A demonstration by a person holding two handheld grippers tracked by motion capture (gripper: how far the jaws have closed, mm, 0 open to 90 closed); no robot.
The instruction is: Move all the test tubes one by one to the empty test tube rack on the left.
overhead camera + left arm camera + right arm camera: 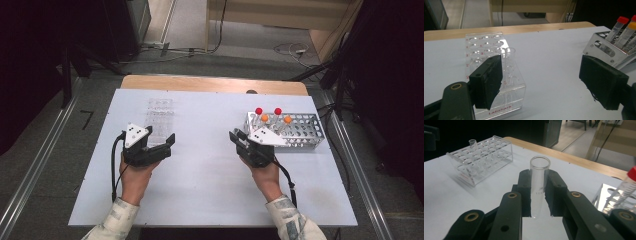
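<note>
My right gripper (pixel 538 195) is shut on a clear glass test tube (pixel 538 182), held upright with its open mouth up. In the high view the right gripper (pixel 239 138) sits just left of a metal rack (pixel 305 131) that holds capped tubes with red (pixel 258 111) and orange (pixel 287 119) tops. My left gripper (pixel 162 143) is open beside a clear plastic rack (pixel 160 119). In the left gripper view that clear plastic rack (pixel 491 75) carries one glass tube (pixel 510 62), partly behind the left jaw; the left gripper (pixel 544 82) holds nothing.
The white table (pixel 210 185) has a wooden strip (pixel 215 83) along its far edge. Floor rails (pixel 35 165) run down both sides of the table. Cables (pixel 290 50) lie on the floor beyond. The metal rack (pixel 606 50) with its capped tubes shows at the right of the left gripper view.
</note>
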